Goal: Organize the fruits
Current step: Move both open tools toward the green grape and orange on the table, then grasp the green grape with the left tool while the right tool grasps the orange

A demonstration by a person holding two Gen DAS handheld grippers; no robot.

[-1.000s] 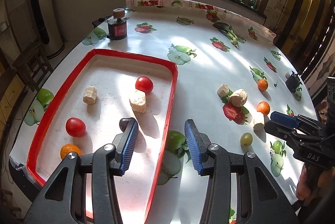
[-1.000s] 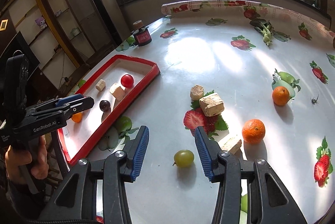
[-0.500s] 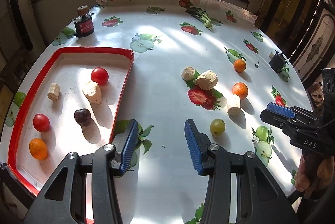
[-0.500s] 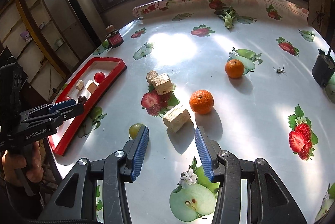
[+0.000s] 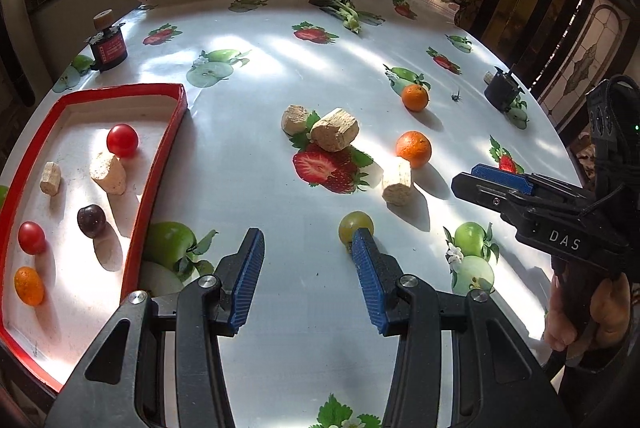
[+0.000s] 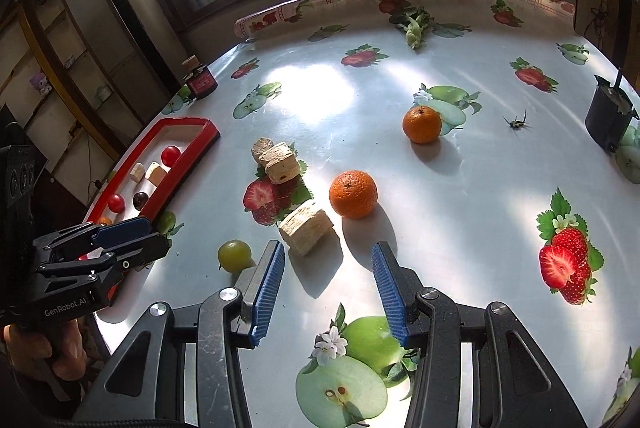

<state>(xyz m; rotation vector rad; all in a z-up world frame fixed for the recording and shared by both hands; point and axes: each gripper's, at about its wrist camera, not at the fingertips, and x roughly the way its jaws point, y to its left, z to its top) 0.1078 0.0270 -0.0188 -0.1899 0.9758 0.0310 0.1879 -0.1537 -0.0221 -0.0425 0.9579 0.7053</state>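
Observation:
A red-rimmed tray (image 5: 176, 116) on the left holds two red cherry tomatoes, a dark cherry (image 5: 91, 220), a small orange fruit (image 5: 28, 285) and two cork pieces. On the fruit-print tablecloth lie a green grape (image 5: 355, 223), a near orange (image 5: 413, 149) and a far orange (image 5: 415, 97). My left gripper (image 5: 307, 240) is open and empty, its right finger just short of the grape. My right gripper (image 6: 328, 252) is open and empty, with a cork block (image 6: 306, 232) just ahead of its fingers and the near orange (image 6: 353, 194) beyond.
Two more cork pieces (image 5: 334, 129) lie mid-table. A dark jar with a cork lid (image 5: 107, 42) stands far left, a black pot (image 6: 610, 118) far right and an insect (image 6: 516, 122) near it. The table edge runs close below both grippers.
Both grippers swung right, away from the tray. The left one went from over the tray to beside the grape. The right one went from the grape to the cork block and orange.

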